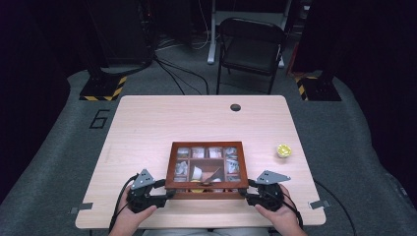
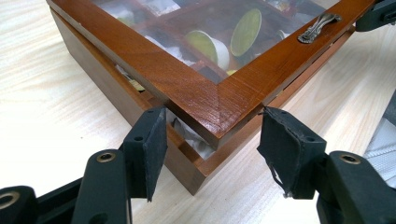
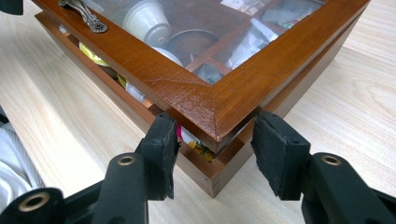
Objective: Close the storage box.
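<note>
**Wooden box gripped at both near lid corners**

The brown wooden box with a glass-paned lid (image 1: 206, 169) lies on the near half of the tabletop, its front edge towards the person. In the left gripper view, the left gripper's (image 2: 212, 140) black padded fingers (image 2: 152, 149) are closed on the near left corner of the lid, one pad against each side of the corner. The lid stands slightly raised there, with a gap above the box's lower part through which white wrappers show. In the right gripper view, the right gripper (image 3: 212, 140) holds the near right lid corner the same way, its fingers (image 3: 275, 151) pressed against the two sides of the wood, and a gap shows under the lid with something yellow and pink inside.

Along the lid's front rail sits a small ornate metal handle (image 2: 320, 27). Through the glass, a white paper cup (image 3: 145, 19) lies on its side in the middle compartment, beside a dark round lid (image 3: 196, 42); the smaller compartments round it hold crumpled packets.

In the high view, both hands rest at the tabletop's near edge, either side of the box. The light wooden tabletop (image 1: 162, 123) also carries a small yellow cup (image 1: 283, 150), well apart from the box to its right. A black folding chair (image 1: 251, 46) stands beyond the far edge.
</note>
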A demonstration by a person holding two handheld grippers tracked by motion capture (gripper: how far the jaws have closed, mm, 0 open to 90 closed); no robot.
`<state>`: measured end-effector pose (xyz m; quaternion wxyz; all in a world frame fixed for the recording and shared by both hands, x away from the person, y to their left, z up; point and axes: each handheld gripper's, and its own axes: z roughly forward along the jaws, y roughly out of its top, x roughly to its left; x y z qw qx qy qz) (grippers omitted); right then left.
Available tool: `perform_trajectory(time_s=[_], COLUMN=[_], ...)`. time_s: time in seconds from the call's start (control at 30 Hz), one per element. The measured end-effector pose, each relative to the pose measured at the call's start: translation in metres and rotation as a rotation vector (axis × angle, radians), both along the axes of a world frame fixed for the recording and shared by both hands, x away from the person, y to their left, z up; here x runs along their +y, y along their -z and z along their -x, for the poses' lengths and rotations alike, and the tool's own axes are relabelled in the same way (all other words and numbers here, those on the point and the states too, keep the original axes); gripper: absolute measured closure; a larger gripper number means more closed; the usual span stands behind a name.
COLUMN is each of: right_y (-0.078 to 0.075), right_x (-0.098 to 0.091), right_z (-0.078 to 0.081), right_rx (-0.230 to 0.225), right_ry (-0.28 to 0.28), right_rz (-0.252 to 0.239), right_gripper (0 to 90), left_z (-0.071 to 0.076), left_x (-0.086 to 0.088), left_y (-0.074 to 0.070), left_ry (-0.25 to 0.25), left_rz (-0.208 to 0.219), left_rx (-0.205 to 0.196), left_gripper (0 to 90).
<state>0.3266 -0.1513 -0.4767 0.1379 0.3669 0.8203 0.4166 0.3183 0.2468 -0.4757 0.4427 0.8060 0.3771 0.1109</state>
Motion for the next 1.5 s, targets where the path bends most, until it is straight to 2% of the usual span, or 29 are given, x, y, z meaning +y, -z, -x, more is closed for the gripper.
perform_trajectory(time_s=[0.13,0.47,0.87,0.97,1.07,1.2,1.37,1.5], right_y=[0.002,0.004,0.004,0.006,0.007,0.006,0.002,0.001], right_x=[0.001,0.0,-0.002,-0.002,-0.003,-0.005,-0.011,-0.013], right_z=[0.0,0.0,0.001,0.002,0.002,0.003,0.007,0.006], right_rx=[0.006,0.014,0.028,0.043,0.037,0.045,0.045,0.046], right_ry=[-0.005,-0.012,-0.004,-0.016,-0.01,-0.009,0.012,0.017], right_rz=[0.022,0.033,0.032,0.047,0.058,0.056,0.003,-0.012], right_gripper=[50.4,50.1,49.2,49.1,49.1,48.7,48.3,47.9], left_z=[-0.001,-0.001,0.0,0.002,0.003,0.003,0.002,0.0], left_x=[0.0,-0.001,0.0,0.002,0.003,0.003,0.005,0.006], left_y=[0.003,0.005,0.006,0.006,0.006,0.005,0.004,0.004], left_ry=[0.001,0.0,-0.009,-0.009,-0.011,-0.009,-0.018,-0.031], left_rz=[-0.005,-0.011,0.002,0.01,0.006,0.007,0.019,0.026], left_rx=[0.008,0.016,0.038,0.044,0.044,0.043,0.036,0.026], left_gripper=[41.2,40.9,41.2,41.8,41.8,41.8,41.7,41.4])
